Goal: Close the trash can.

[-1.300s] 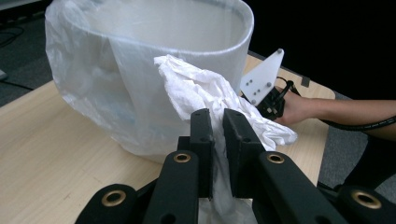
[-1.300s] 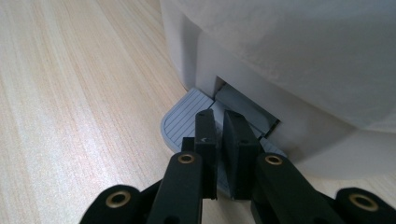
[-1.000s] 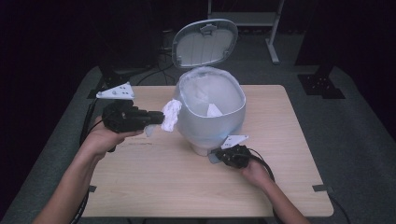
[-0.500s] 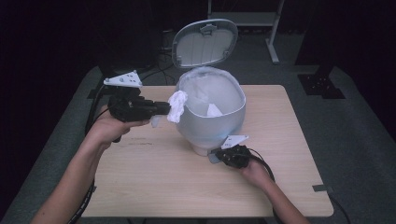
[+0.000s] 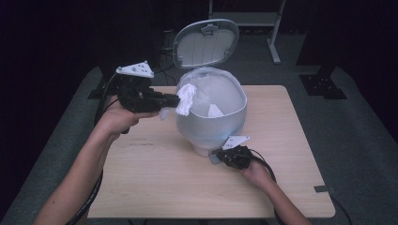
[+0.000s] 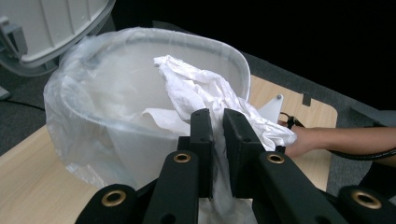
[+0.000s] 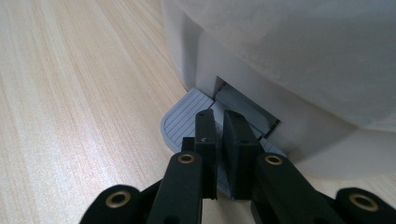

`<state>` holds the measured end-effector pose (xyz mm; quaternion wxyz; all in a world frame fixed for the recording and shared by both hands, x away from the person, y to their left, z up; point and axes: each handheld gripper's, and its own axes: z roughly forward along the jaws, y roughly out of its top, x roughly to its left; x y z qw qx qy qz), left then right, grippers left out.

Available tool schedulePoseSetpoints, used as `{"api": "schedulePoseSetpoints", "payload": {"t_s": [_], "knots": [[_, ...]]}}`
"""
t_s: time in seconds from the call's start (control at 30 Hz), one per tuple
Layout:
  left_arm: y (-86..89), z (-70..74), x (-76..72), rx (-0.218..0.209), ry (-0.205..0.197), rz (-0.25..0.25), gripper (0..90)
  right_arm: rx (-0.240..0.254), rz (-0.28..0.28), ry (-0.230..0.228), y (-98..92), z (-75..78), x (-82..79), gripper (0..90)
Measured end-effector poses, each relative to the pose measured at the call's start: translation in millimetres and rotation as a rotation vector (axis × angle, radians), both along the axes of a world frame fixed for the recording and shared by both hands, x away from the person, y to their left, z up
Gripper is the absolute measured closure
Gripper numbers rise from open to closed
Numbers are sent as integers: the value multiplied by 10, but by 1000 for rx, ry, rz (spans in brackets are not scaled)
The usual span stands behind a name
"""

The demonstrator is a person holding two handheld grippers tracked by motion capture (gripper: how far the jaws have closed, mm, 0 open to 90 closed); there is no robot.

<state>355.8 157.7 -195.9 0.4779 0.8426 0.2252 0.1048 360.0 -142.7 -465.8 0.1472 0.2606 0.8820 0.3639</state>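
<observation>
1. Stood at centre frame of the high view on the wooden table (image 5: 155,187): a white pedal bin (image 5: 211,124), lid (image 5: 205,43) tipped open behind it, clear liner bag (image 5: 230,86) folded over the rim.
2. Held inside, low against the far wall: one white paper scrap (image 5: 215,111); seen again in the left gripper view at centre (image 6: 161,120).
3. Could not make out the bin's bottom through the cloudy liner; anything deeper stayed hidden.
4. Cut off at the top of the right gripper view: the whole bin above its base, with just the liner's lower bulge in the upper right.
5. Clamped shut by the left gripper (image 5: 174,99) (image 6: 217,122): a crumpled white tissue (image 5: 186,98) (image 6: 205,93), pinched between the two pads.
6. Rose from between those jaws, in the left gripper view, up and right toward centre frame, against the bin's near rim; trailed below the jaws as well.
7. Hung at the bin's left edge in the high view, just above the rim, not yet inside.
8. Pressed closed with nothing between them: the right gripper (image 5: 219,154) (image 7: 219,122) jaws, tips on the grey foot pedal (image 7: 187,116) at the bin's base, lower centre of the high view.
</observation>
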Motion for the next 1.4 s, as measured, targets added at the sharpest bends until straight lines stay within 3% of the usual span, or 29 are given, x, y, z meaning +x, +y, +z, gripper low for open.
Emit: {"api": "schedulePoseSetpoints", "payload": {"t_s": [0.53,0.9,1.4], "knots": [[-198,65,122,27,5,-19,827,-4,2,-3,5,2,-4,840],[-427,154,214,39,-1,-33,827,-3,4,-3,3,1,-2,840],[-580,176,406,56,17,-18,827,-3,9,-2,-1,1,3,840]]}}
